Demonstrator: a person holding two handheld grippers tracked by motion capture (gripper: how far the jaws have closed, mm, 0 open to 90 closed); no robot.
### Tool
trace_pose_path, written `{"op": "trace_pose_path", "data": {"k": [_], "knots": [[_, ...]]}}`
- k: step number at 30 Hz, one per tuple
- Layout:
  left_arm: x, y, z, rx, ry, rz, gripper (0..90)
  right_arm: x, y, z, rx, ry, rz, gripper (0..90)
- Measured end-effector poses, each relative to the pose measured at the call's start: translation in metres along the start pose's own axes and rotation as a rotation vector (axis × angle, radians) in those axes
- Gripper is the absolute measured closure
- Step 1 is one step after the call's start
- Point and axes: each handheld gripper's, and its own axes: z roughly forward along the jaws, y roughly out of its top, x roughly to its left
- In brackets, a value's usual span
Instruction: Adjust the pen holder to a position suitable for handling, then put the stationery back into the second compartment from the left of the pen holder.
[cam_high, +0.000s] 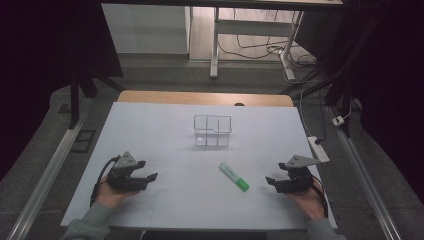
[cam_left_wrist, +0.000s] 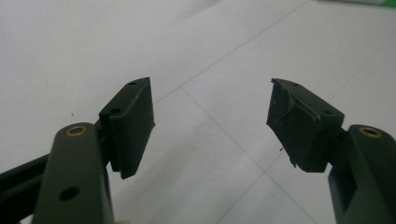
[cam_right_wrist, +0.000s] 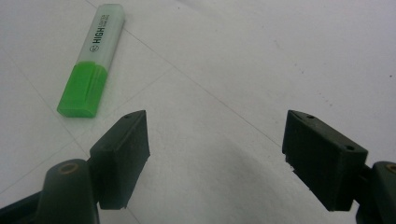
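Left gripper (cam_high: 148, 170) low over the white sheet (cam_high: 165, 135) at the near-left, held in a hand (cam_high: 111, 194), jaws spread wide, nothing between them. Same in the left gripper view: left gripper (cam_left_wrist: 211, 121) gaping, only bare white sheet (cam_left_wrist: 93, 56) with faint crease lines under it; a sliver of green at the top right edge, too cut off to identify.

Clear plastic organizer (cam_high: 212, 130) with inner dividers standing upright mid-table, farther back, well apart from both grippers, looks empty. Strip of wooden table edge (cam_high: 200, 97) beyond the sheet.

Green highlighter (cam_high: 233, 177) lying flat on the sheet, right of centre, diagonal, green cap end toward the near-right, pale barrel toward the organizer. Nothing touching it, nothing between it and either gripper.

Right gripper (cam_high: 273, 182) near-right, held in a hand (cam_high: 306, 199), jaws spread, empty, pointing toward the highlighter but apart from it. In the right gripper view: right gripper (cam_right_wrist: 215, 149) open wide over bare sheet, highlighter (cam_right_wrist: 93, 58) up-left beyond the left jaw, "HIGH" printed on the barrel.

White power strip (cam_high: 318, 148) at the sheet's right edge. Desk legs and cables (cam_high: 260, 50) on the floor behind.
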Motion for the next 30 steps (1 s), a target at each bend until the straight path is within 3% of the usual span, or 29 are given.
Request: {"op": "trace_pose_path", "data": {"k": [8,10,12,30], "knots": [[0.0,-0.001,-0.001,-0.007,-0.009,0.011,29.9,0.004,0.003,-0.001,0.005,0.003,-0.012,22.4],[0.001,-0.001,-0.001,-0.008,-0.011,0.008,29.6,0.006,0.008,-0.005,-0.022,0.041,0.009,22.9],[0.001,-0.001,-0.001,-0.007,-0.012,0.006,29.5,0.006,0.01,-0.007,-0.028,0.042,0.007,22.9],[0.003,-0.002,0.003,0.013,-0.018,0.013,29.0,0.026,0.033,-0.002,0.041,0.086,-0.041,24.3]]}}
